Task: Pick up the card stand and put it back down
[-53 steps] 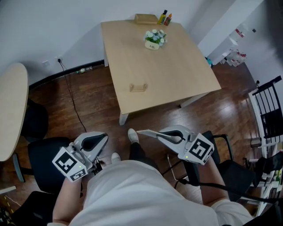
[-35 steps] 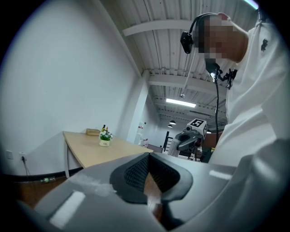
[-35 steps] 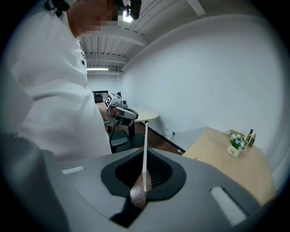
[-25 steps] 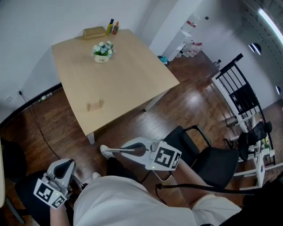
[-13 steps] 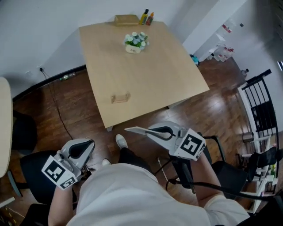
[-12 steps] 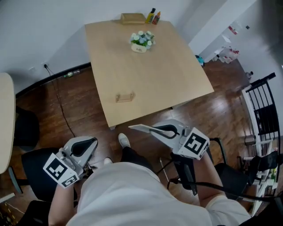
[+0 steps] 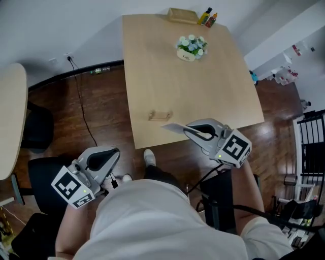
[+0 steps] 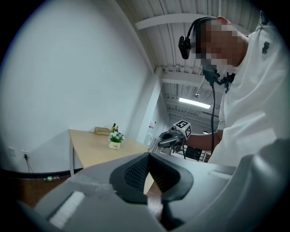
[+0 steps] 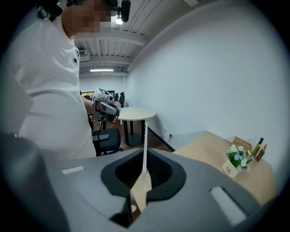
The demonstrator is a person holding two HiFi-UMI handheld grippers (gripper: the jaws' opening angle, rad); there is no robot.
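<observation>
The small wooden card stand (image 7: 160, 116) sits on the light wood table (image 7: 203, 91) close to its near edge. My right gripper (image 7: 165, 125) is shut with nothing in it; its thin tips reach over the table's near edge, just in front of the stand and apart from it. In the right gripper view the jaws (image 9: 146, 123) meet in one thin line, and the gripper's body hides the stand. My left gripper (image 7: 118, 151) hangs low at the left over the floor, well short of the table, its jaws (image 8: 148, 155) together and empty.
A flower pot (image 7: 191, 47), a flat box (image 7: 183, 15) and two small bottles (image 7: 208, 18) stand at the table's far end. A round table (image 7: 10, 122) and a black chair (image 7: 38, 133) are at the left; a cable (image 7: 81, 104) runs over the floor.
My right gripper has moved forward, from over the floor to the table's near edge beside the card stand. The left gripper has also shifted forward. Both have stayed shut.
</observation>
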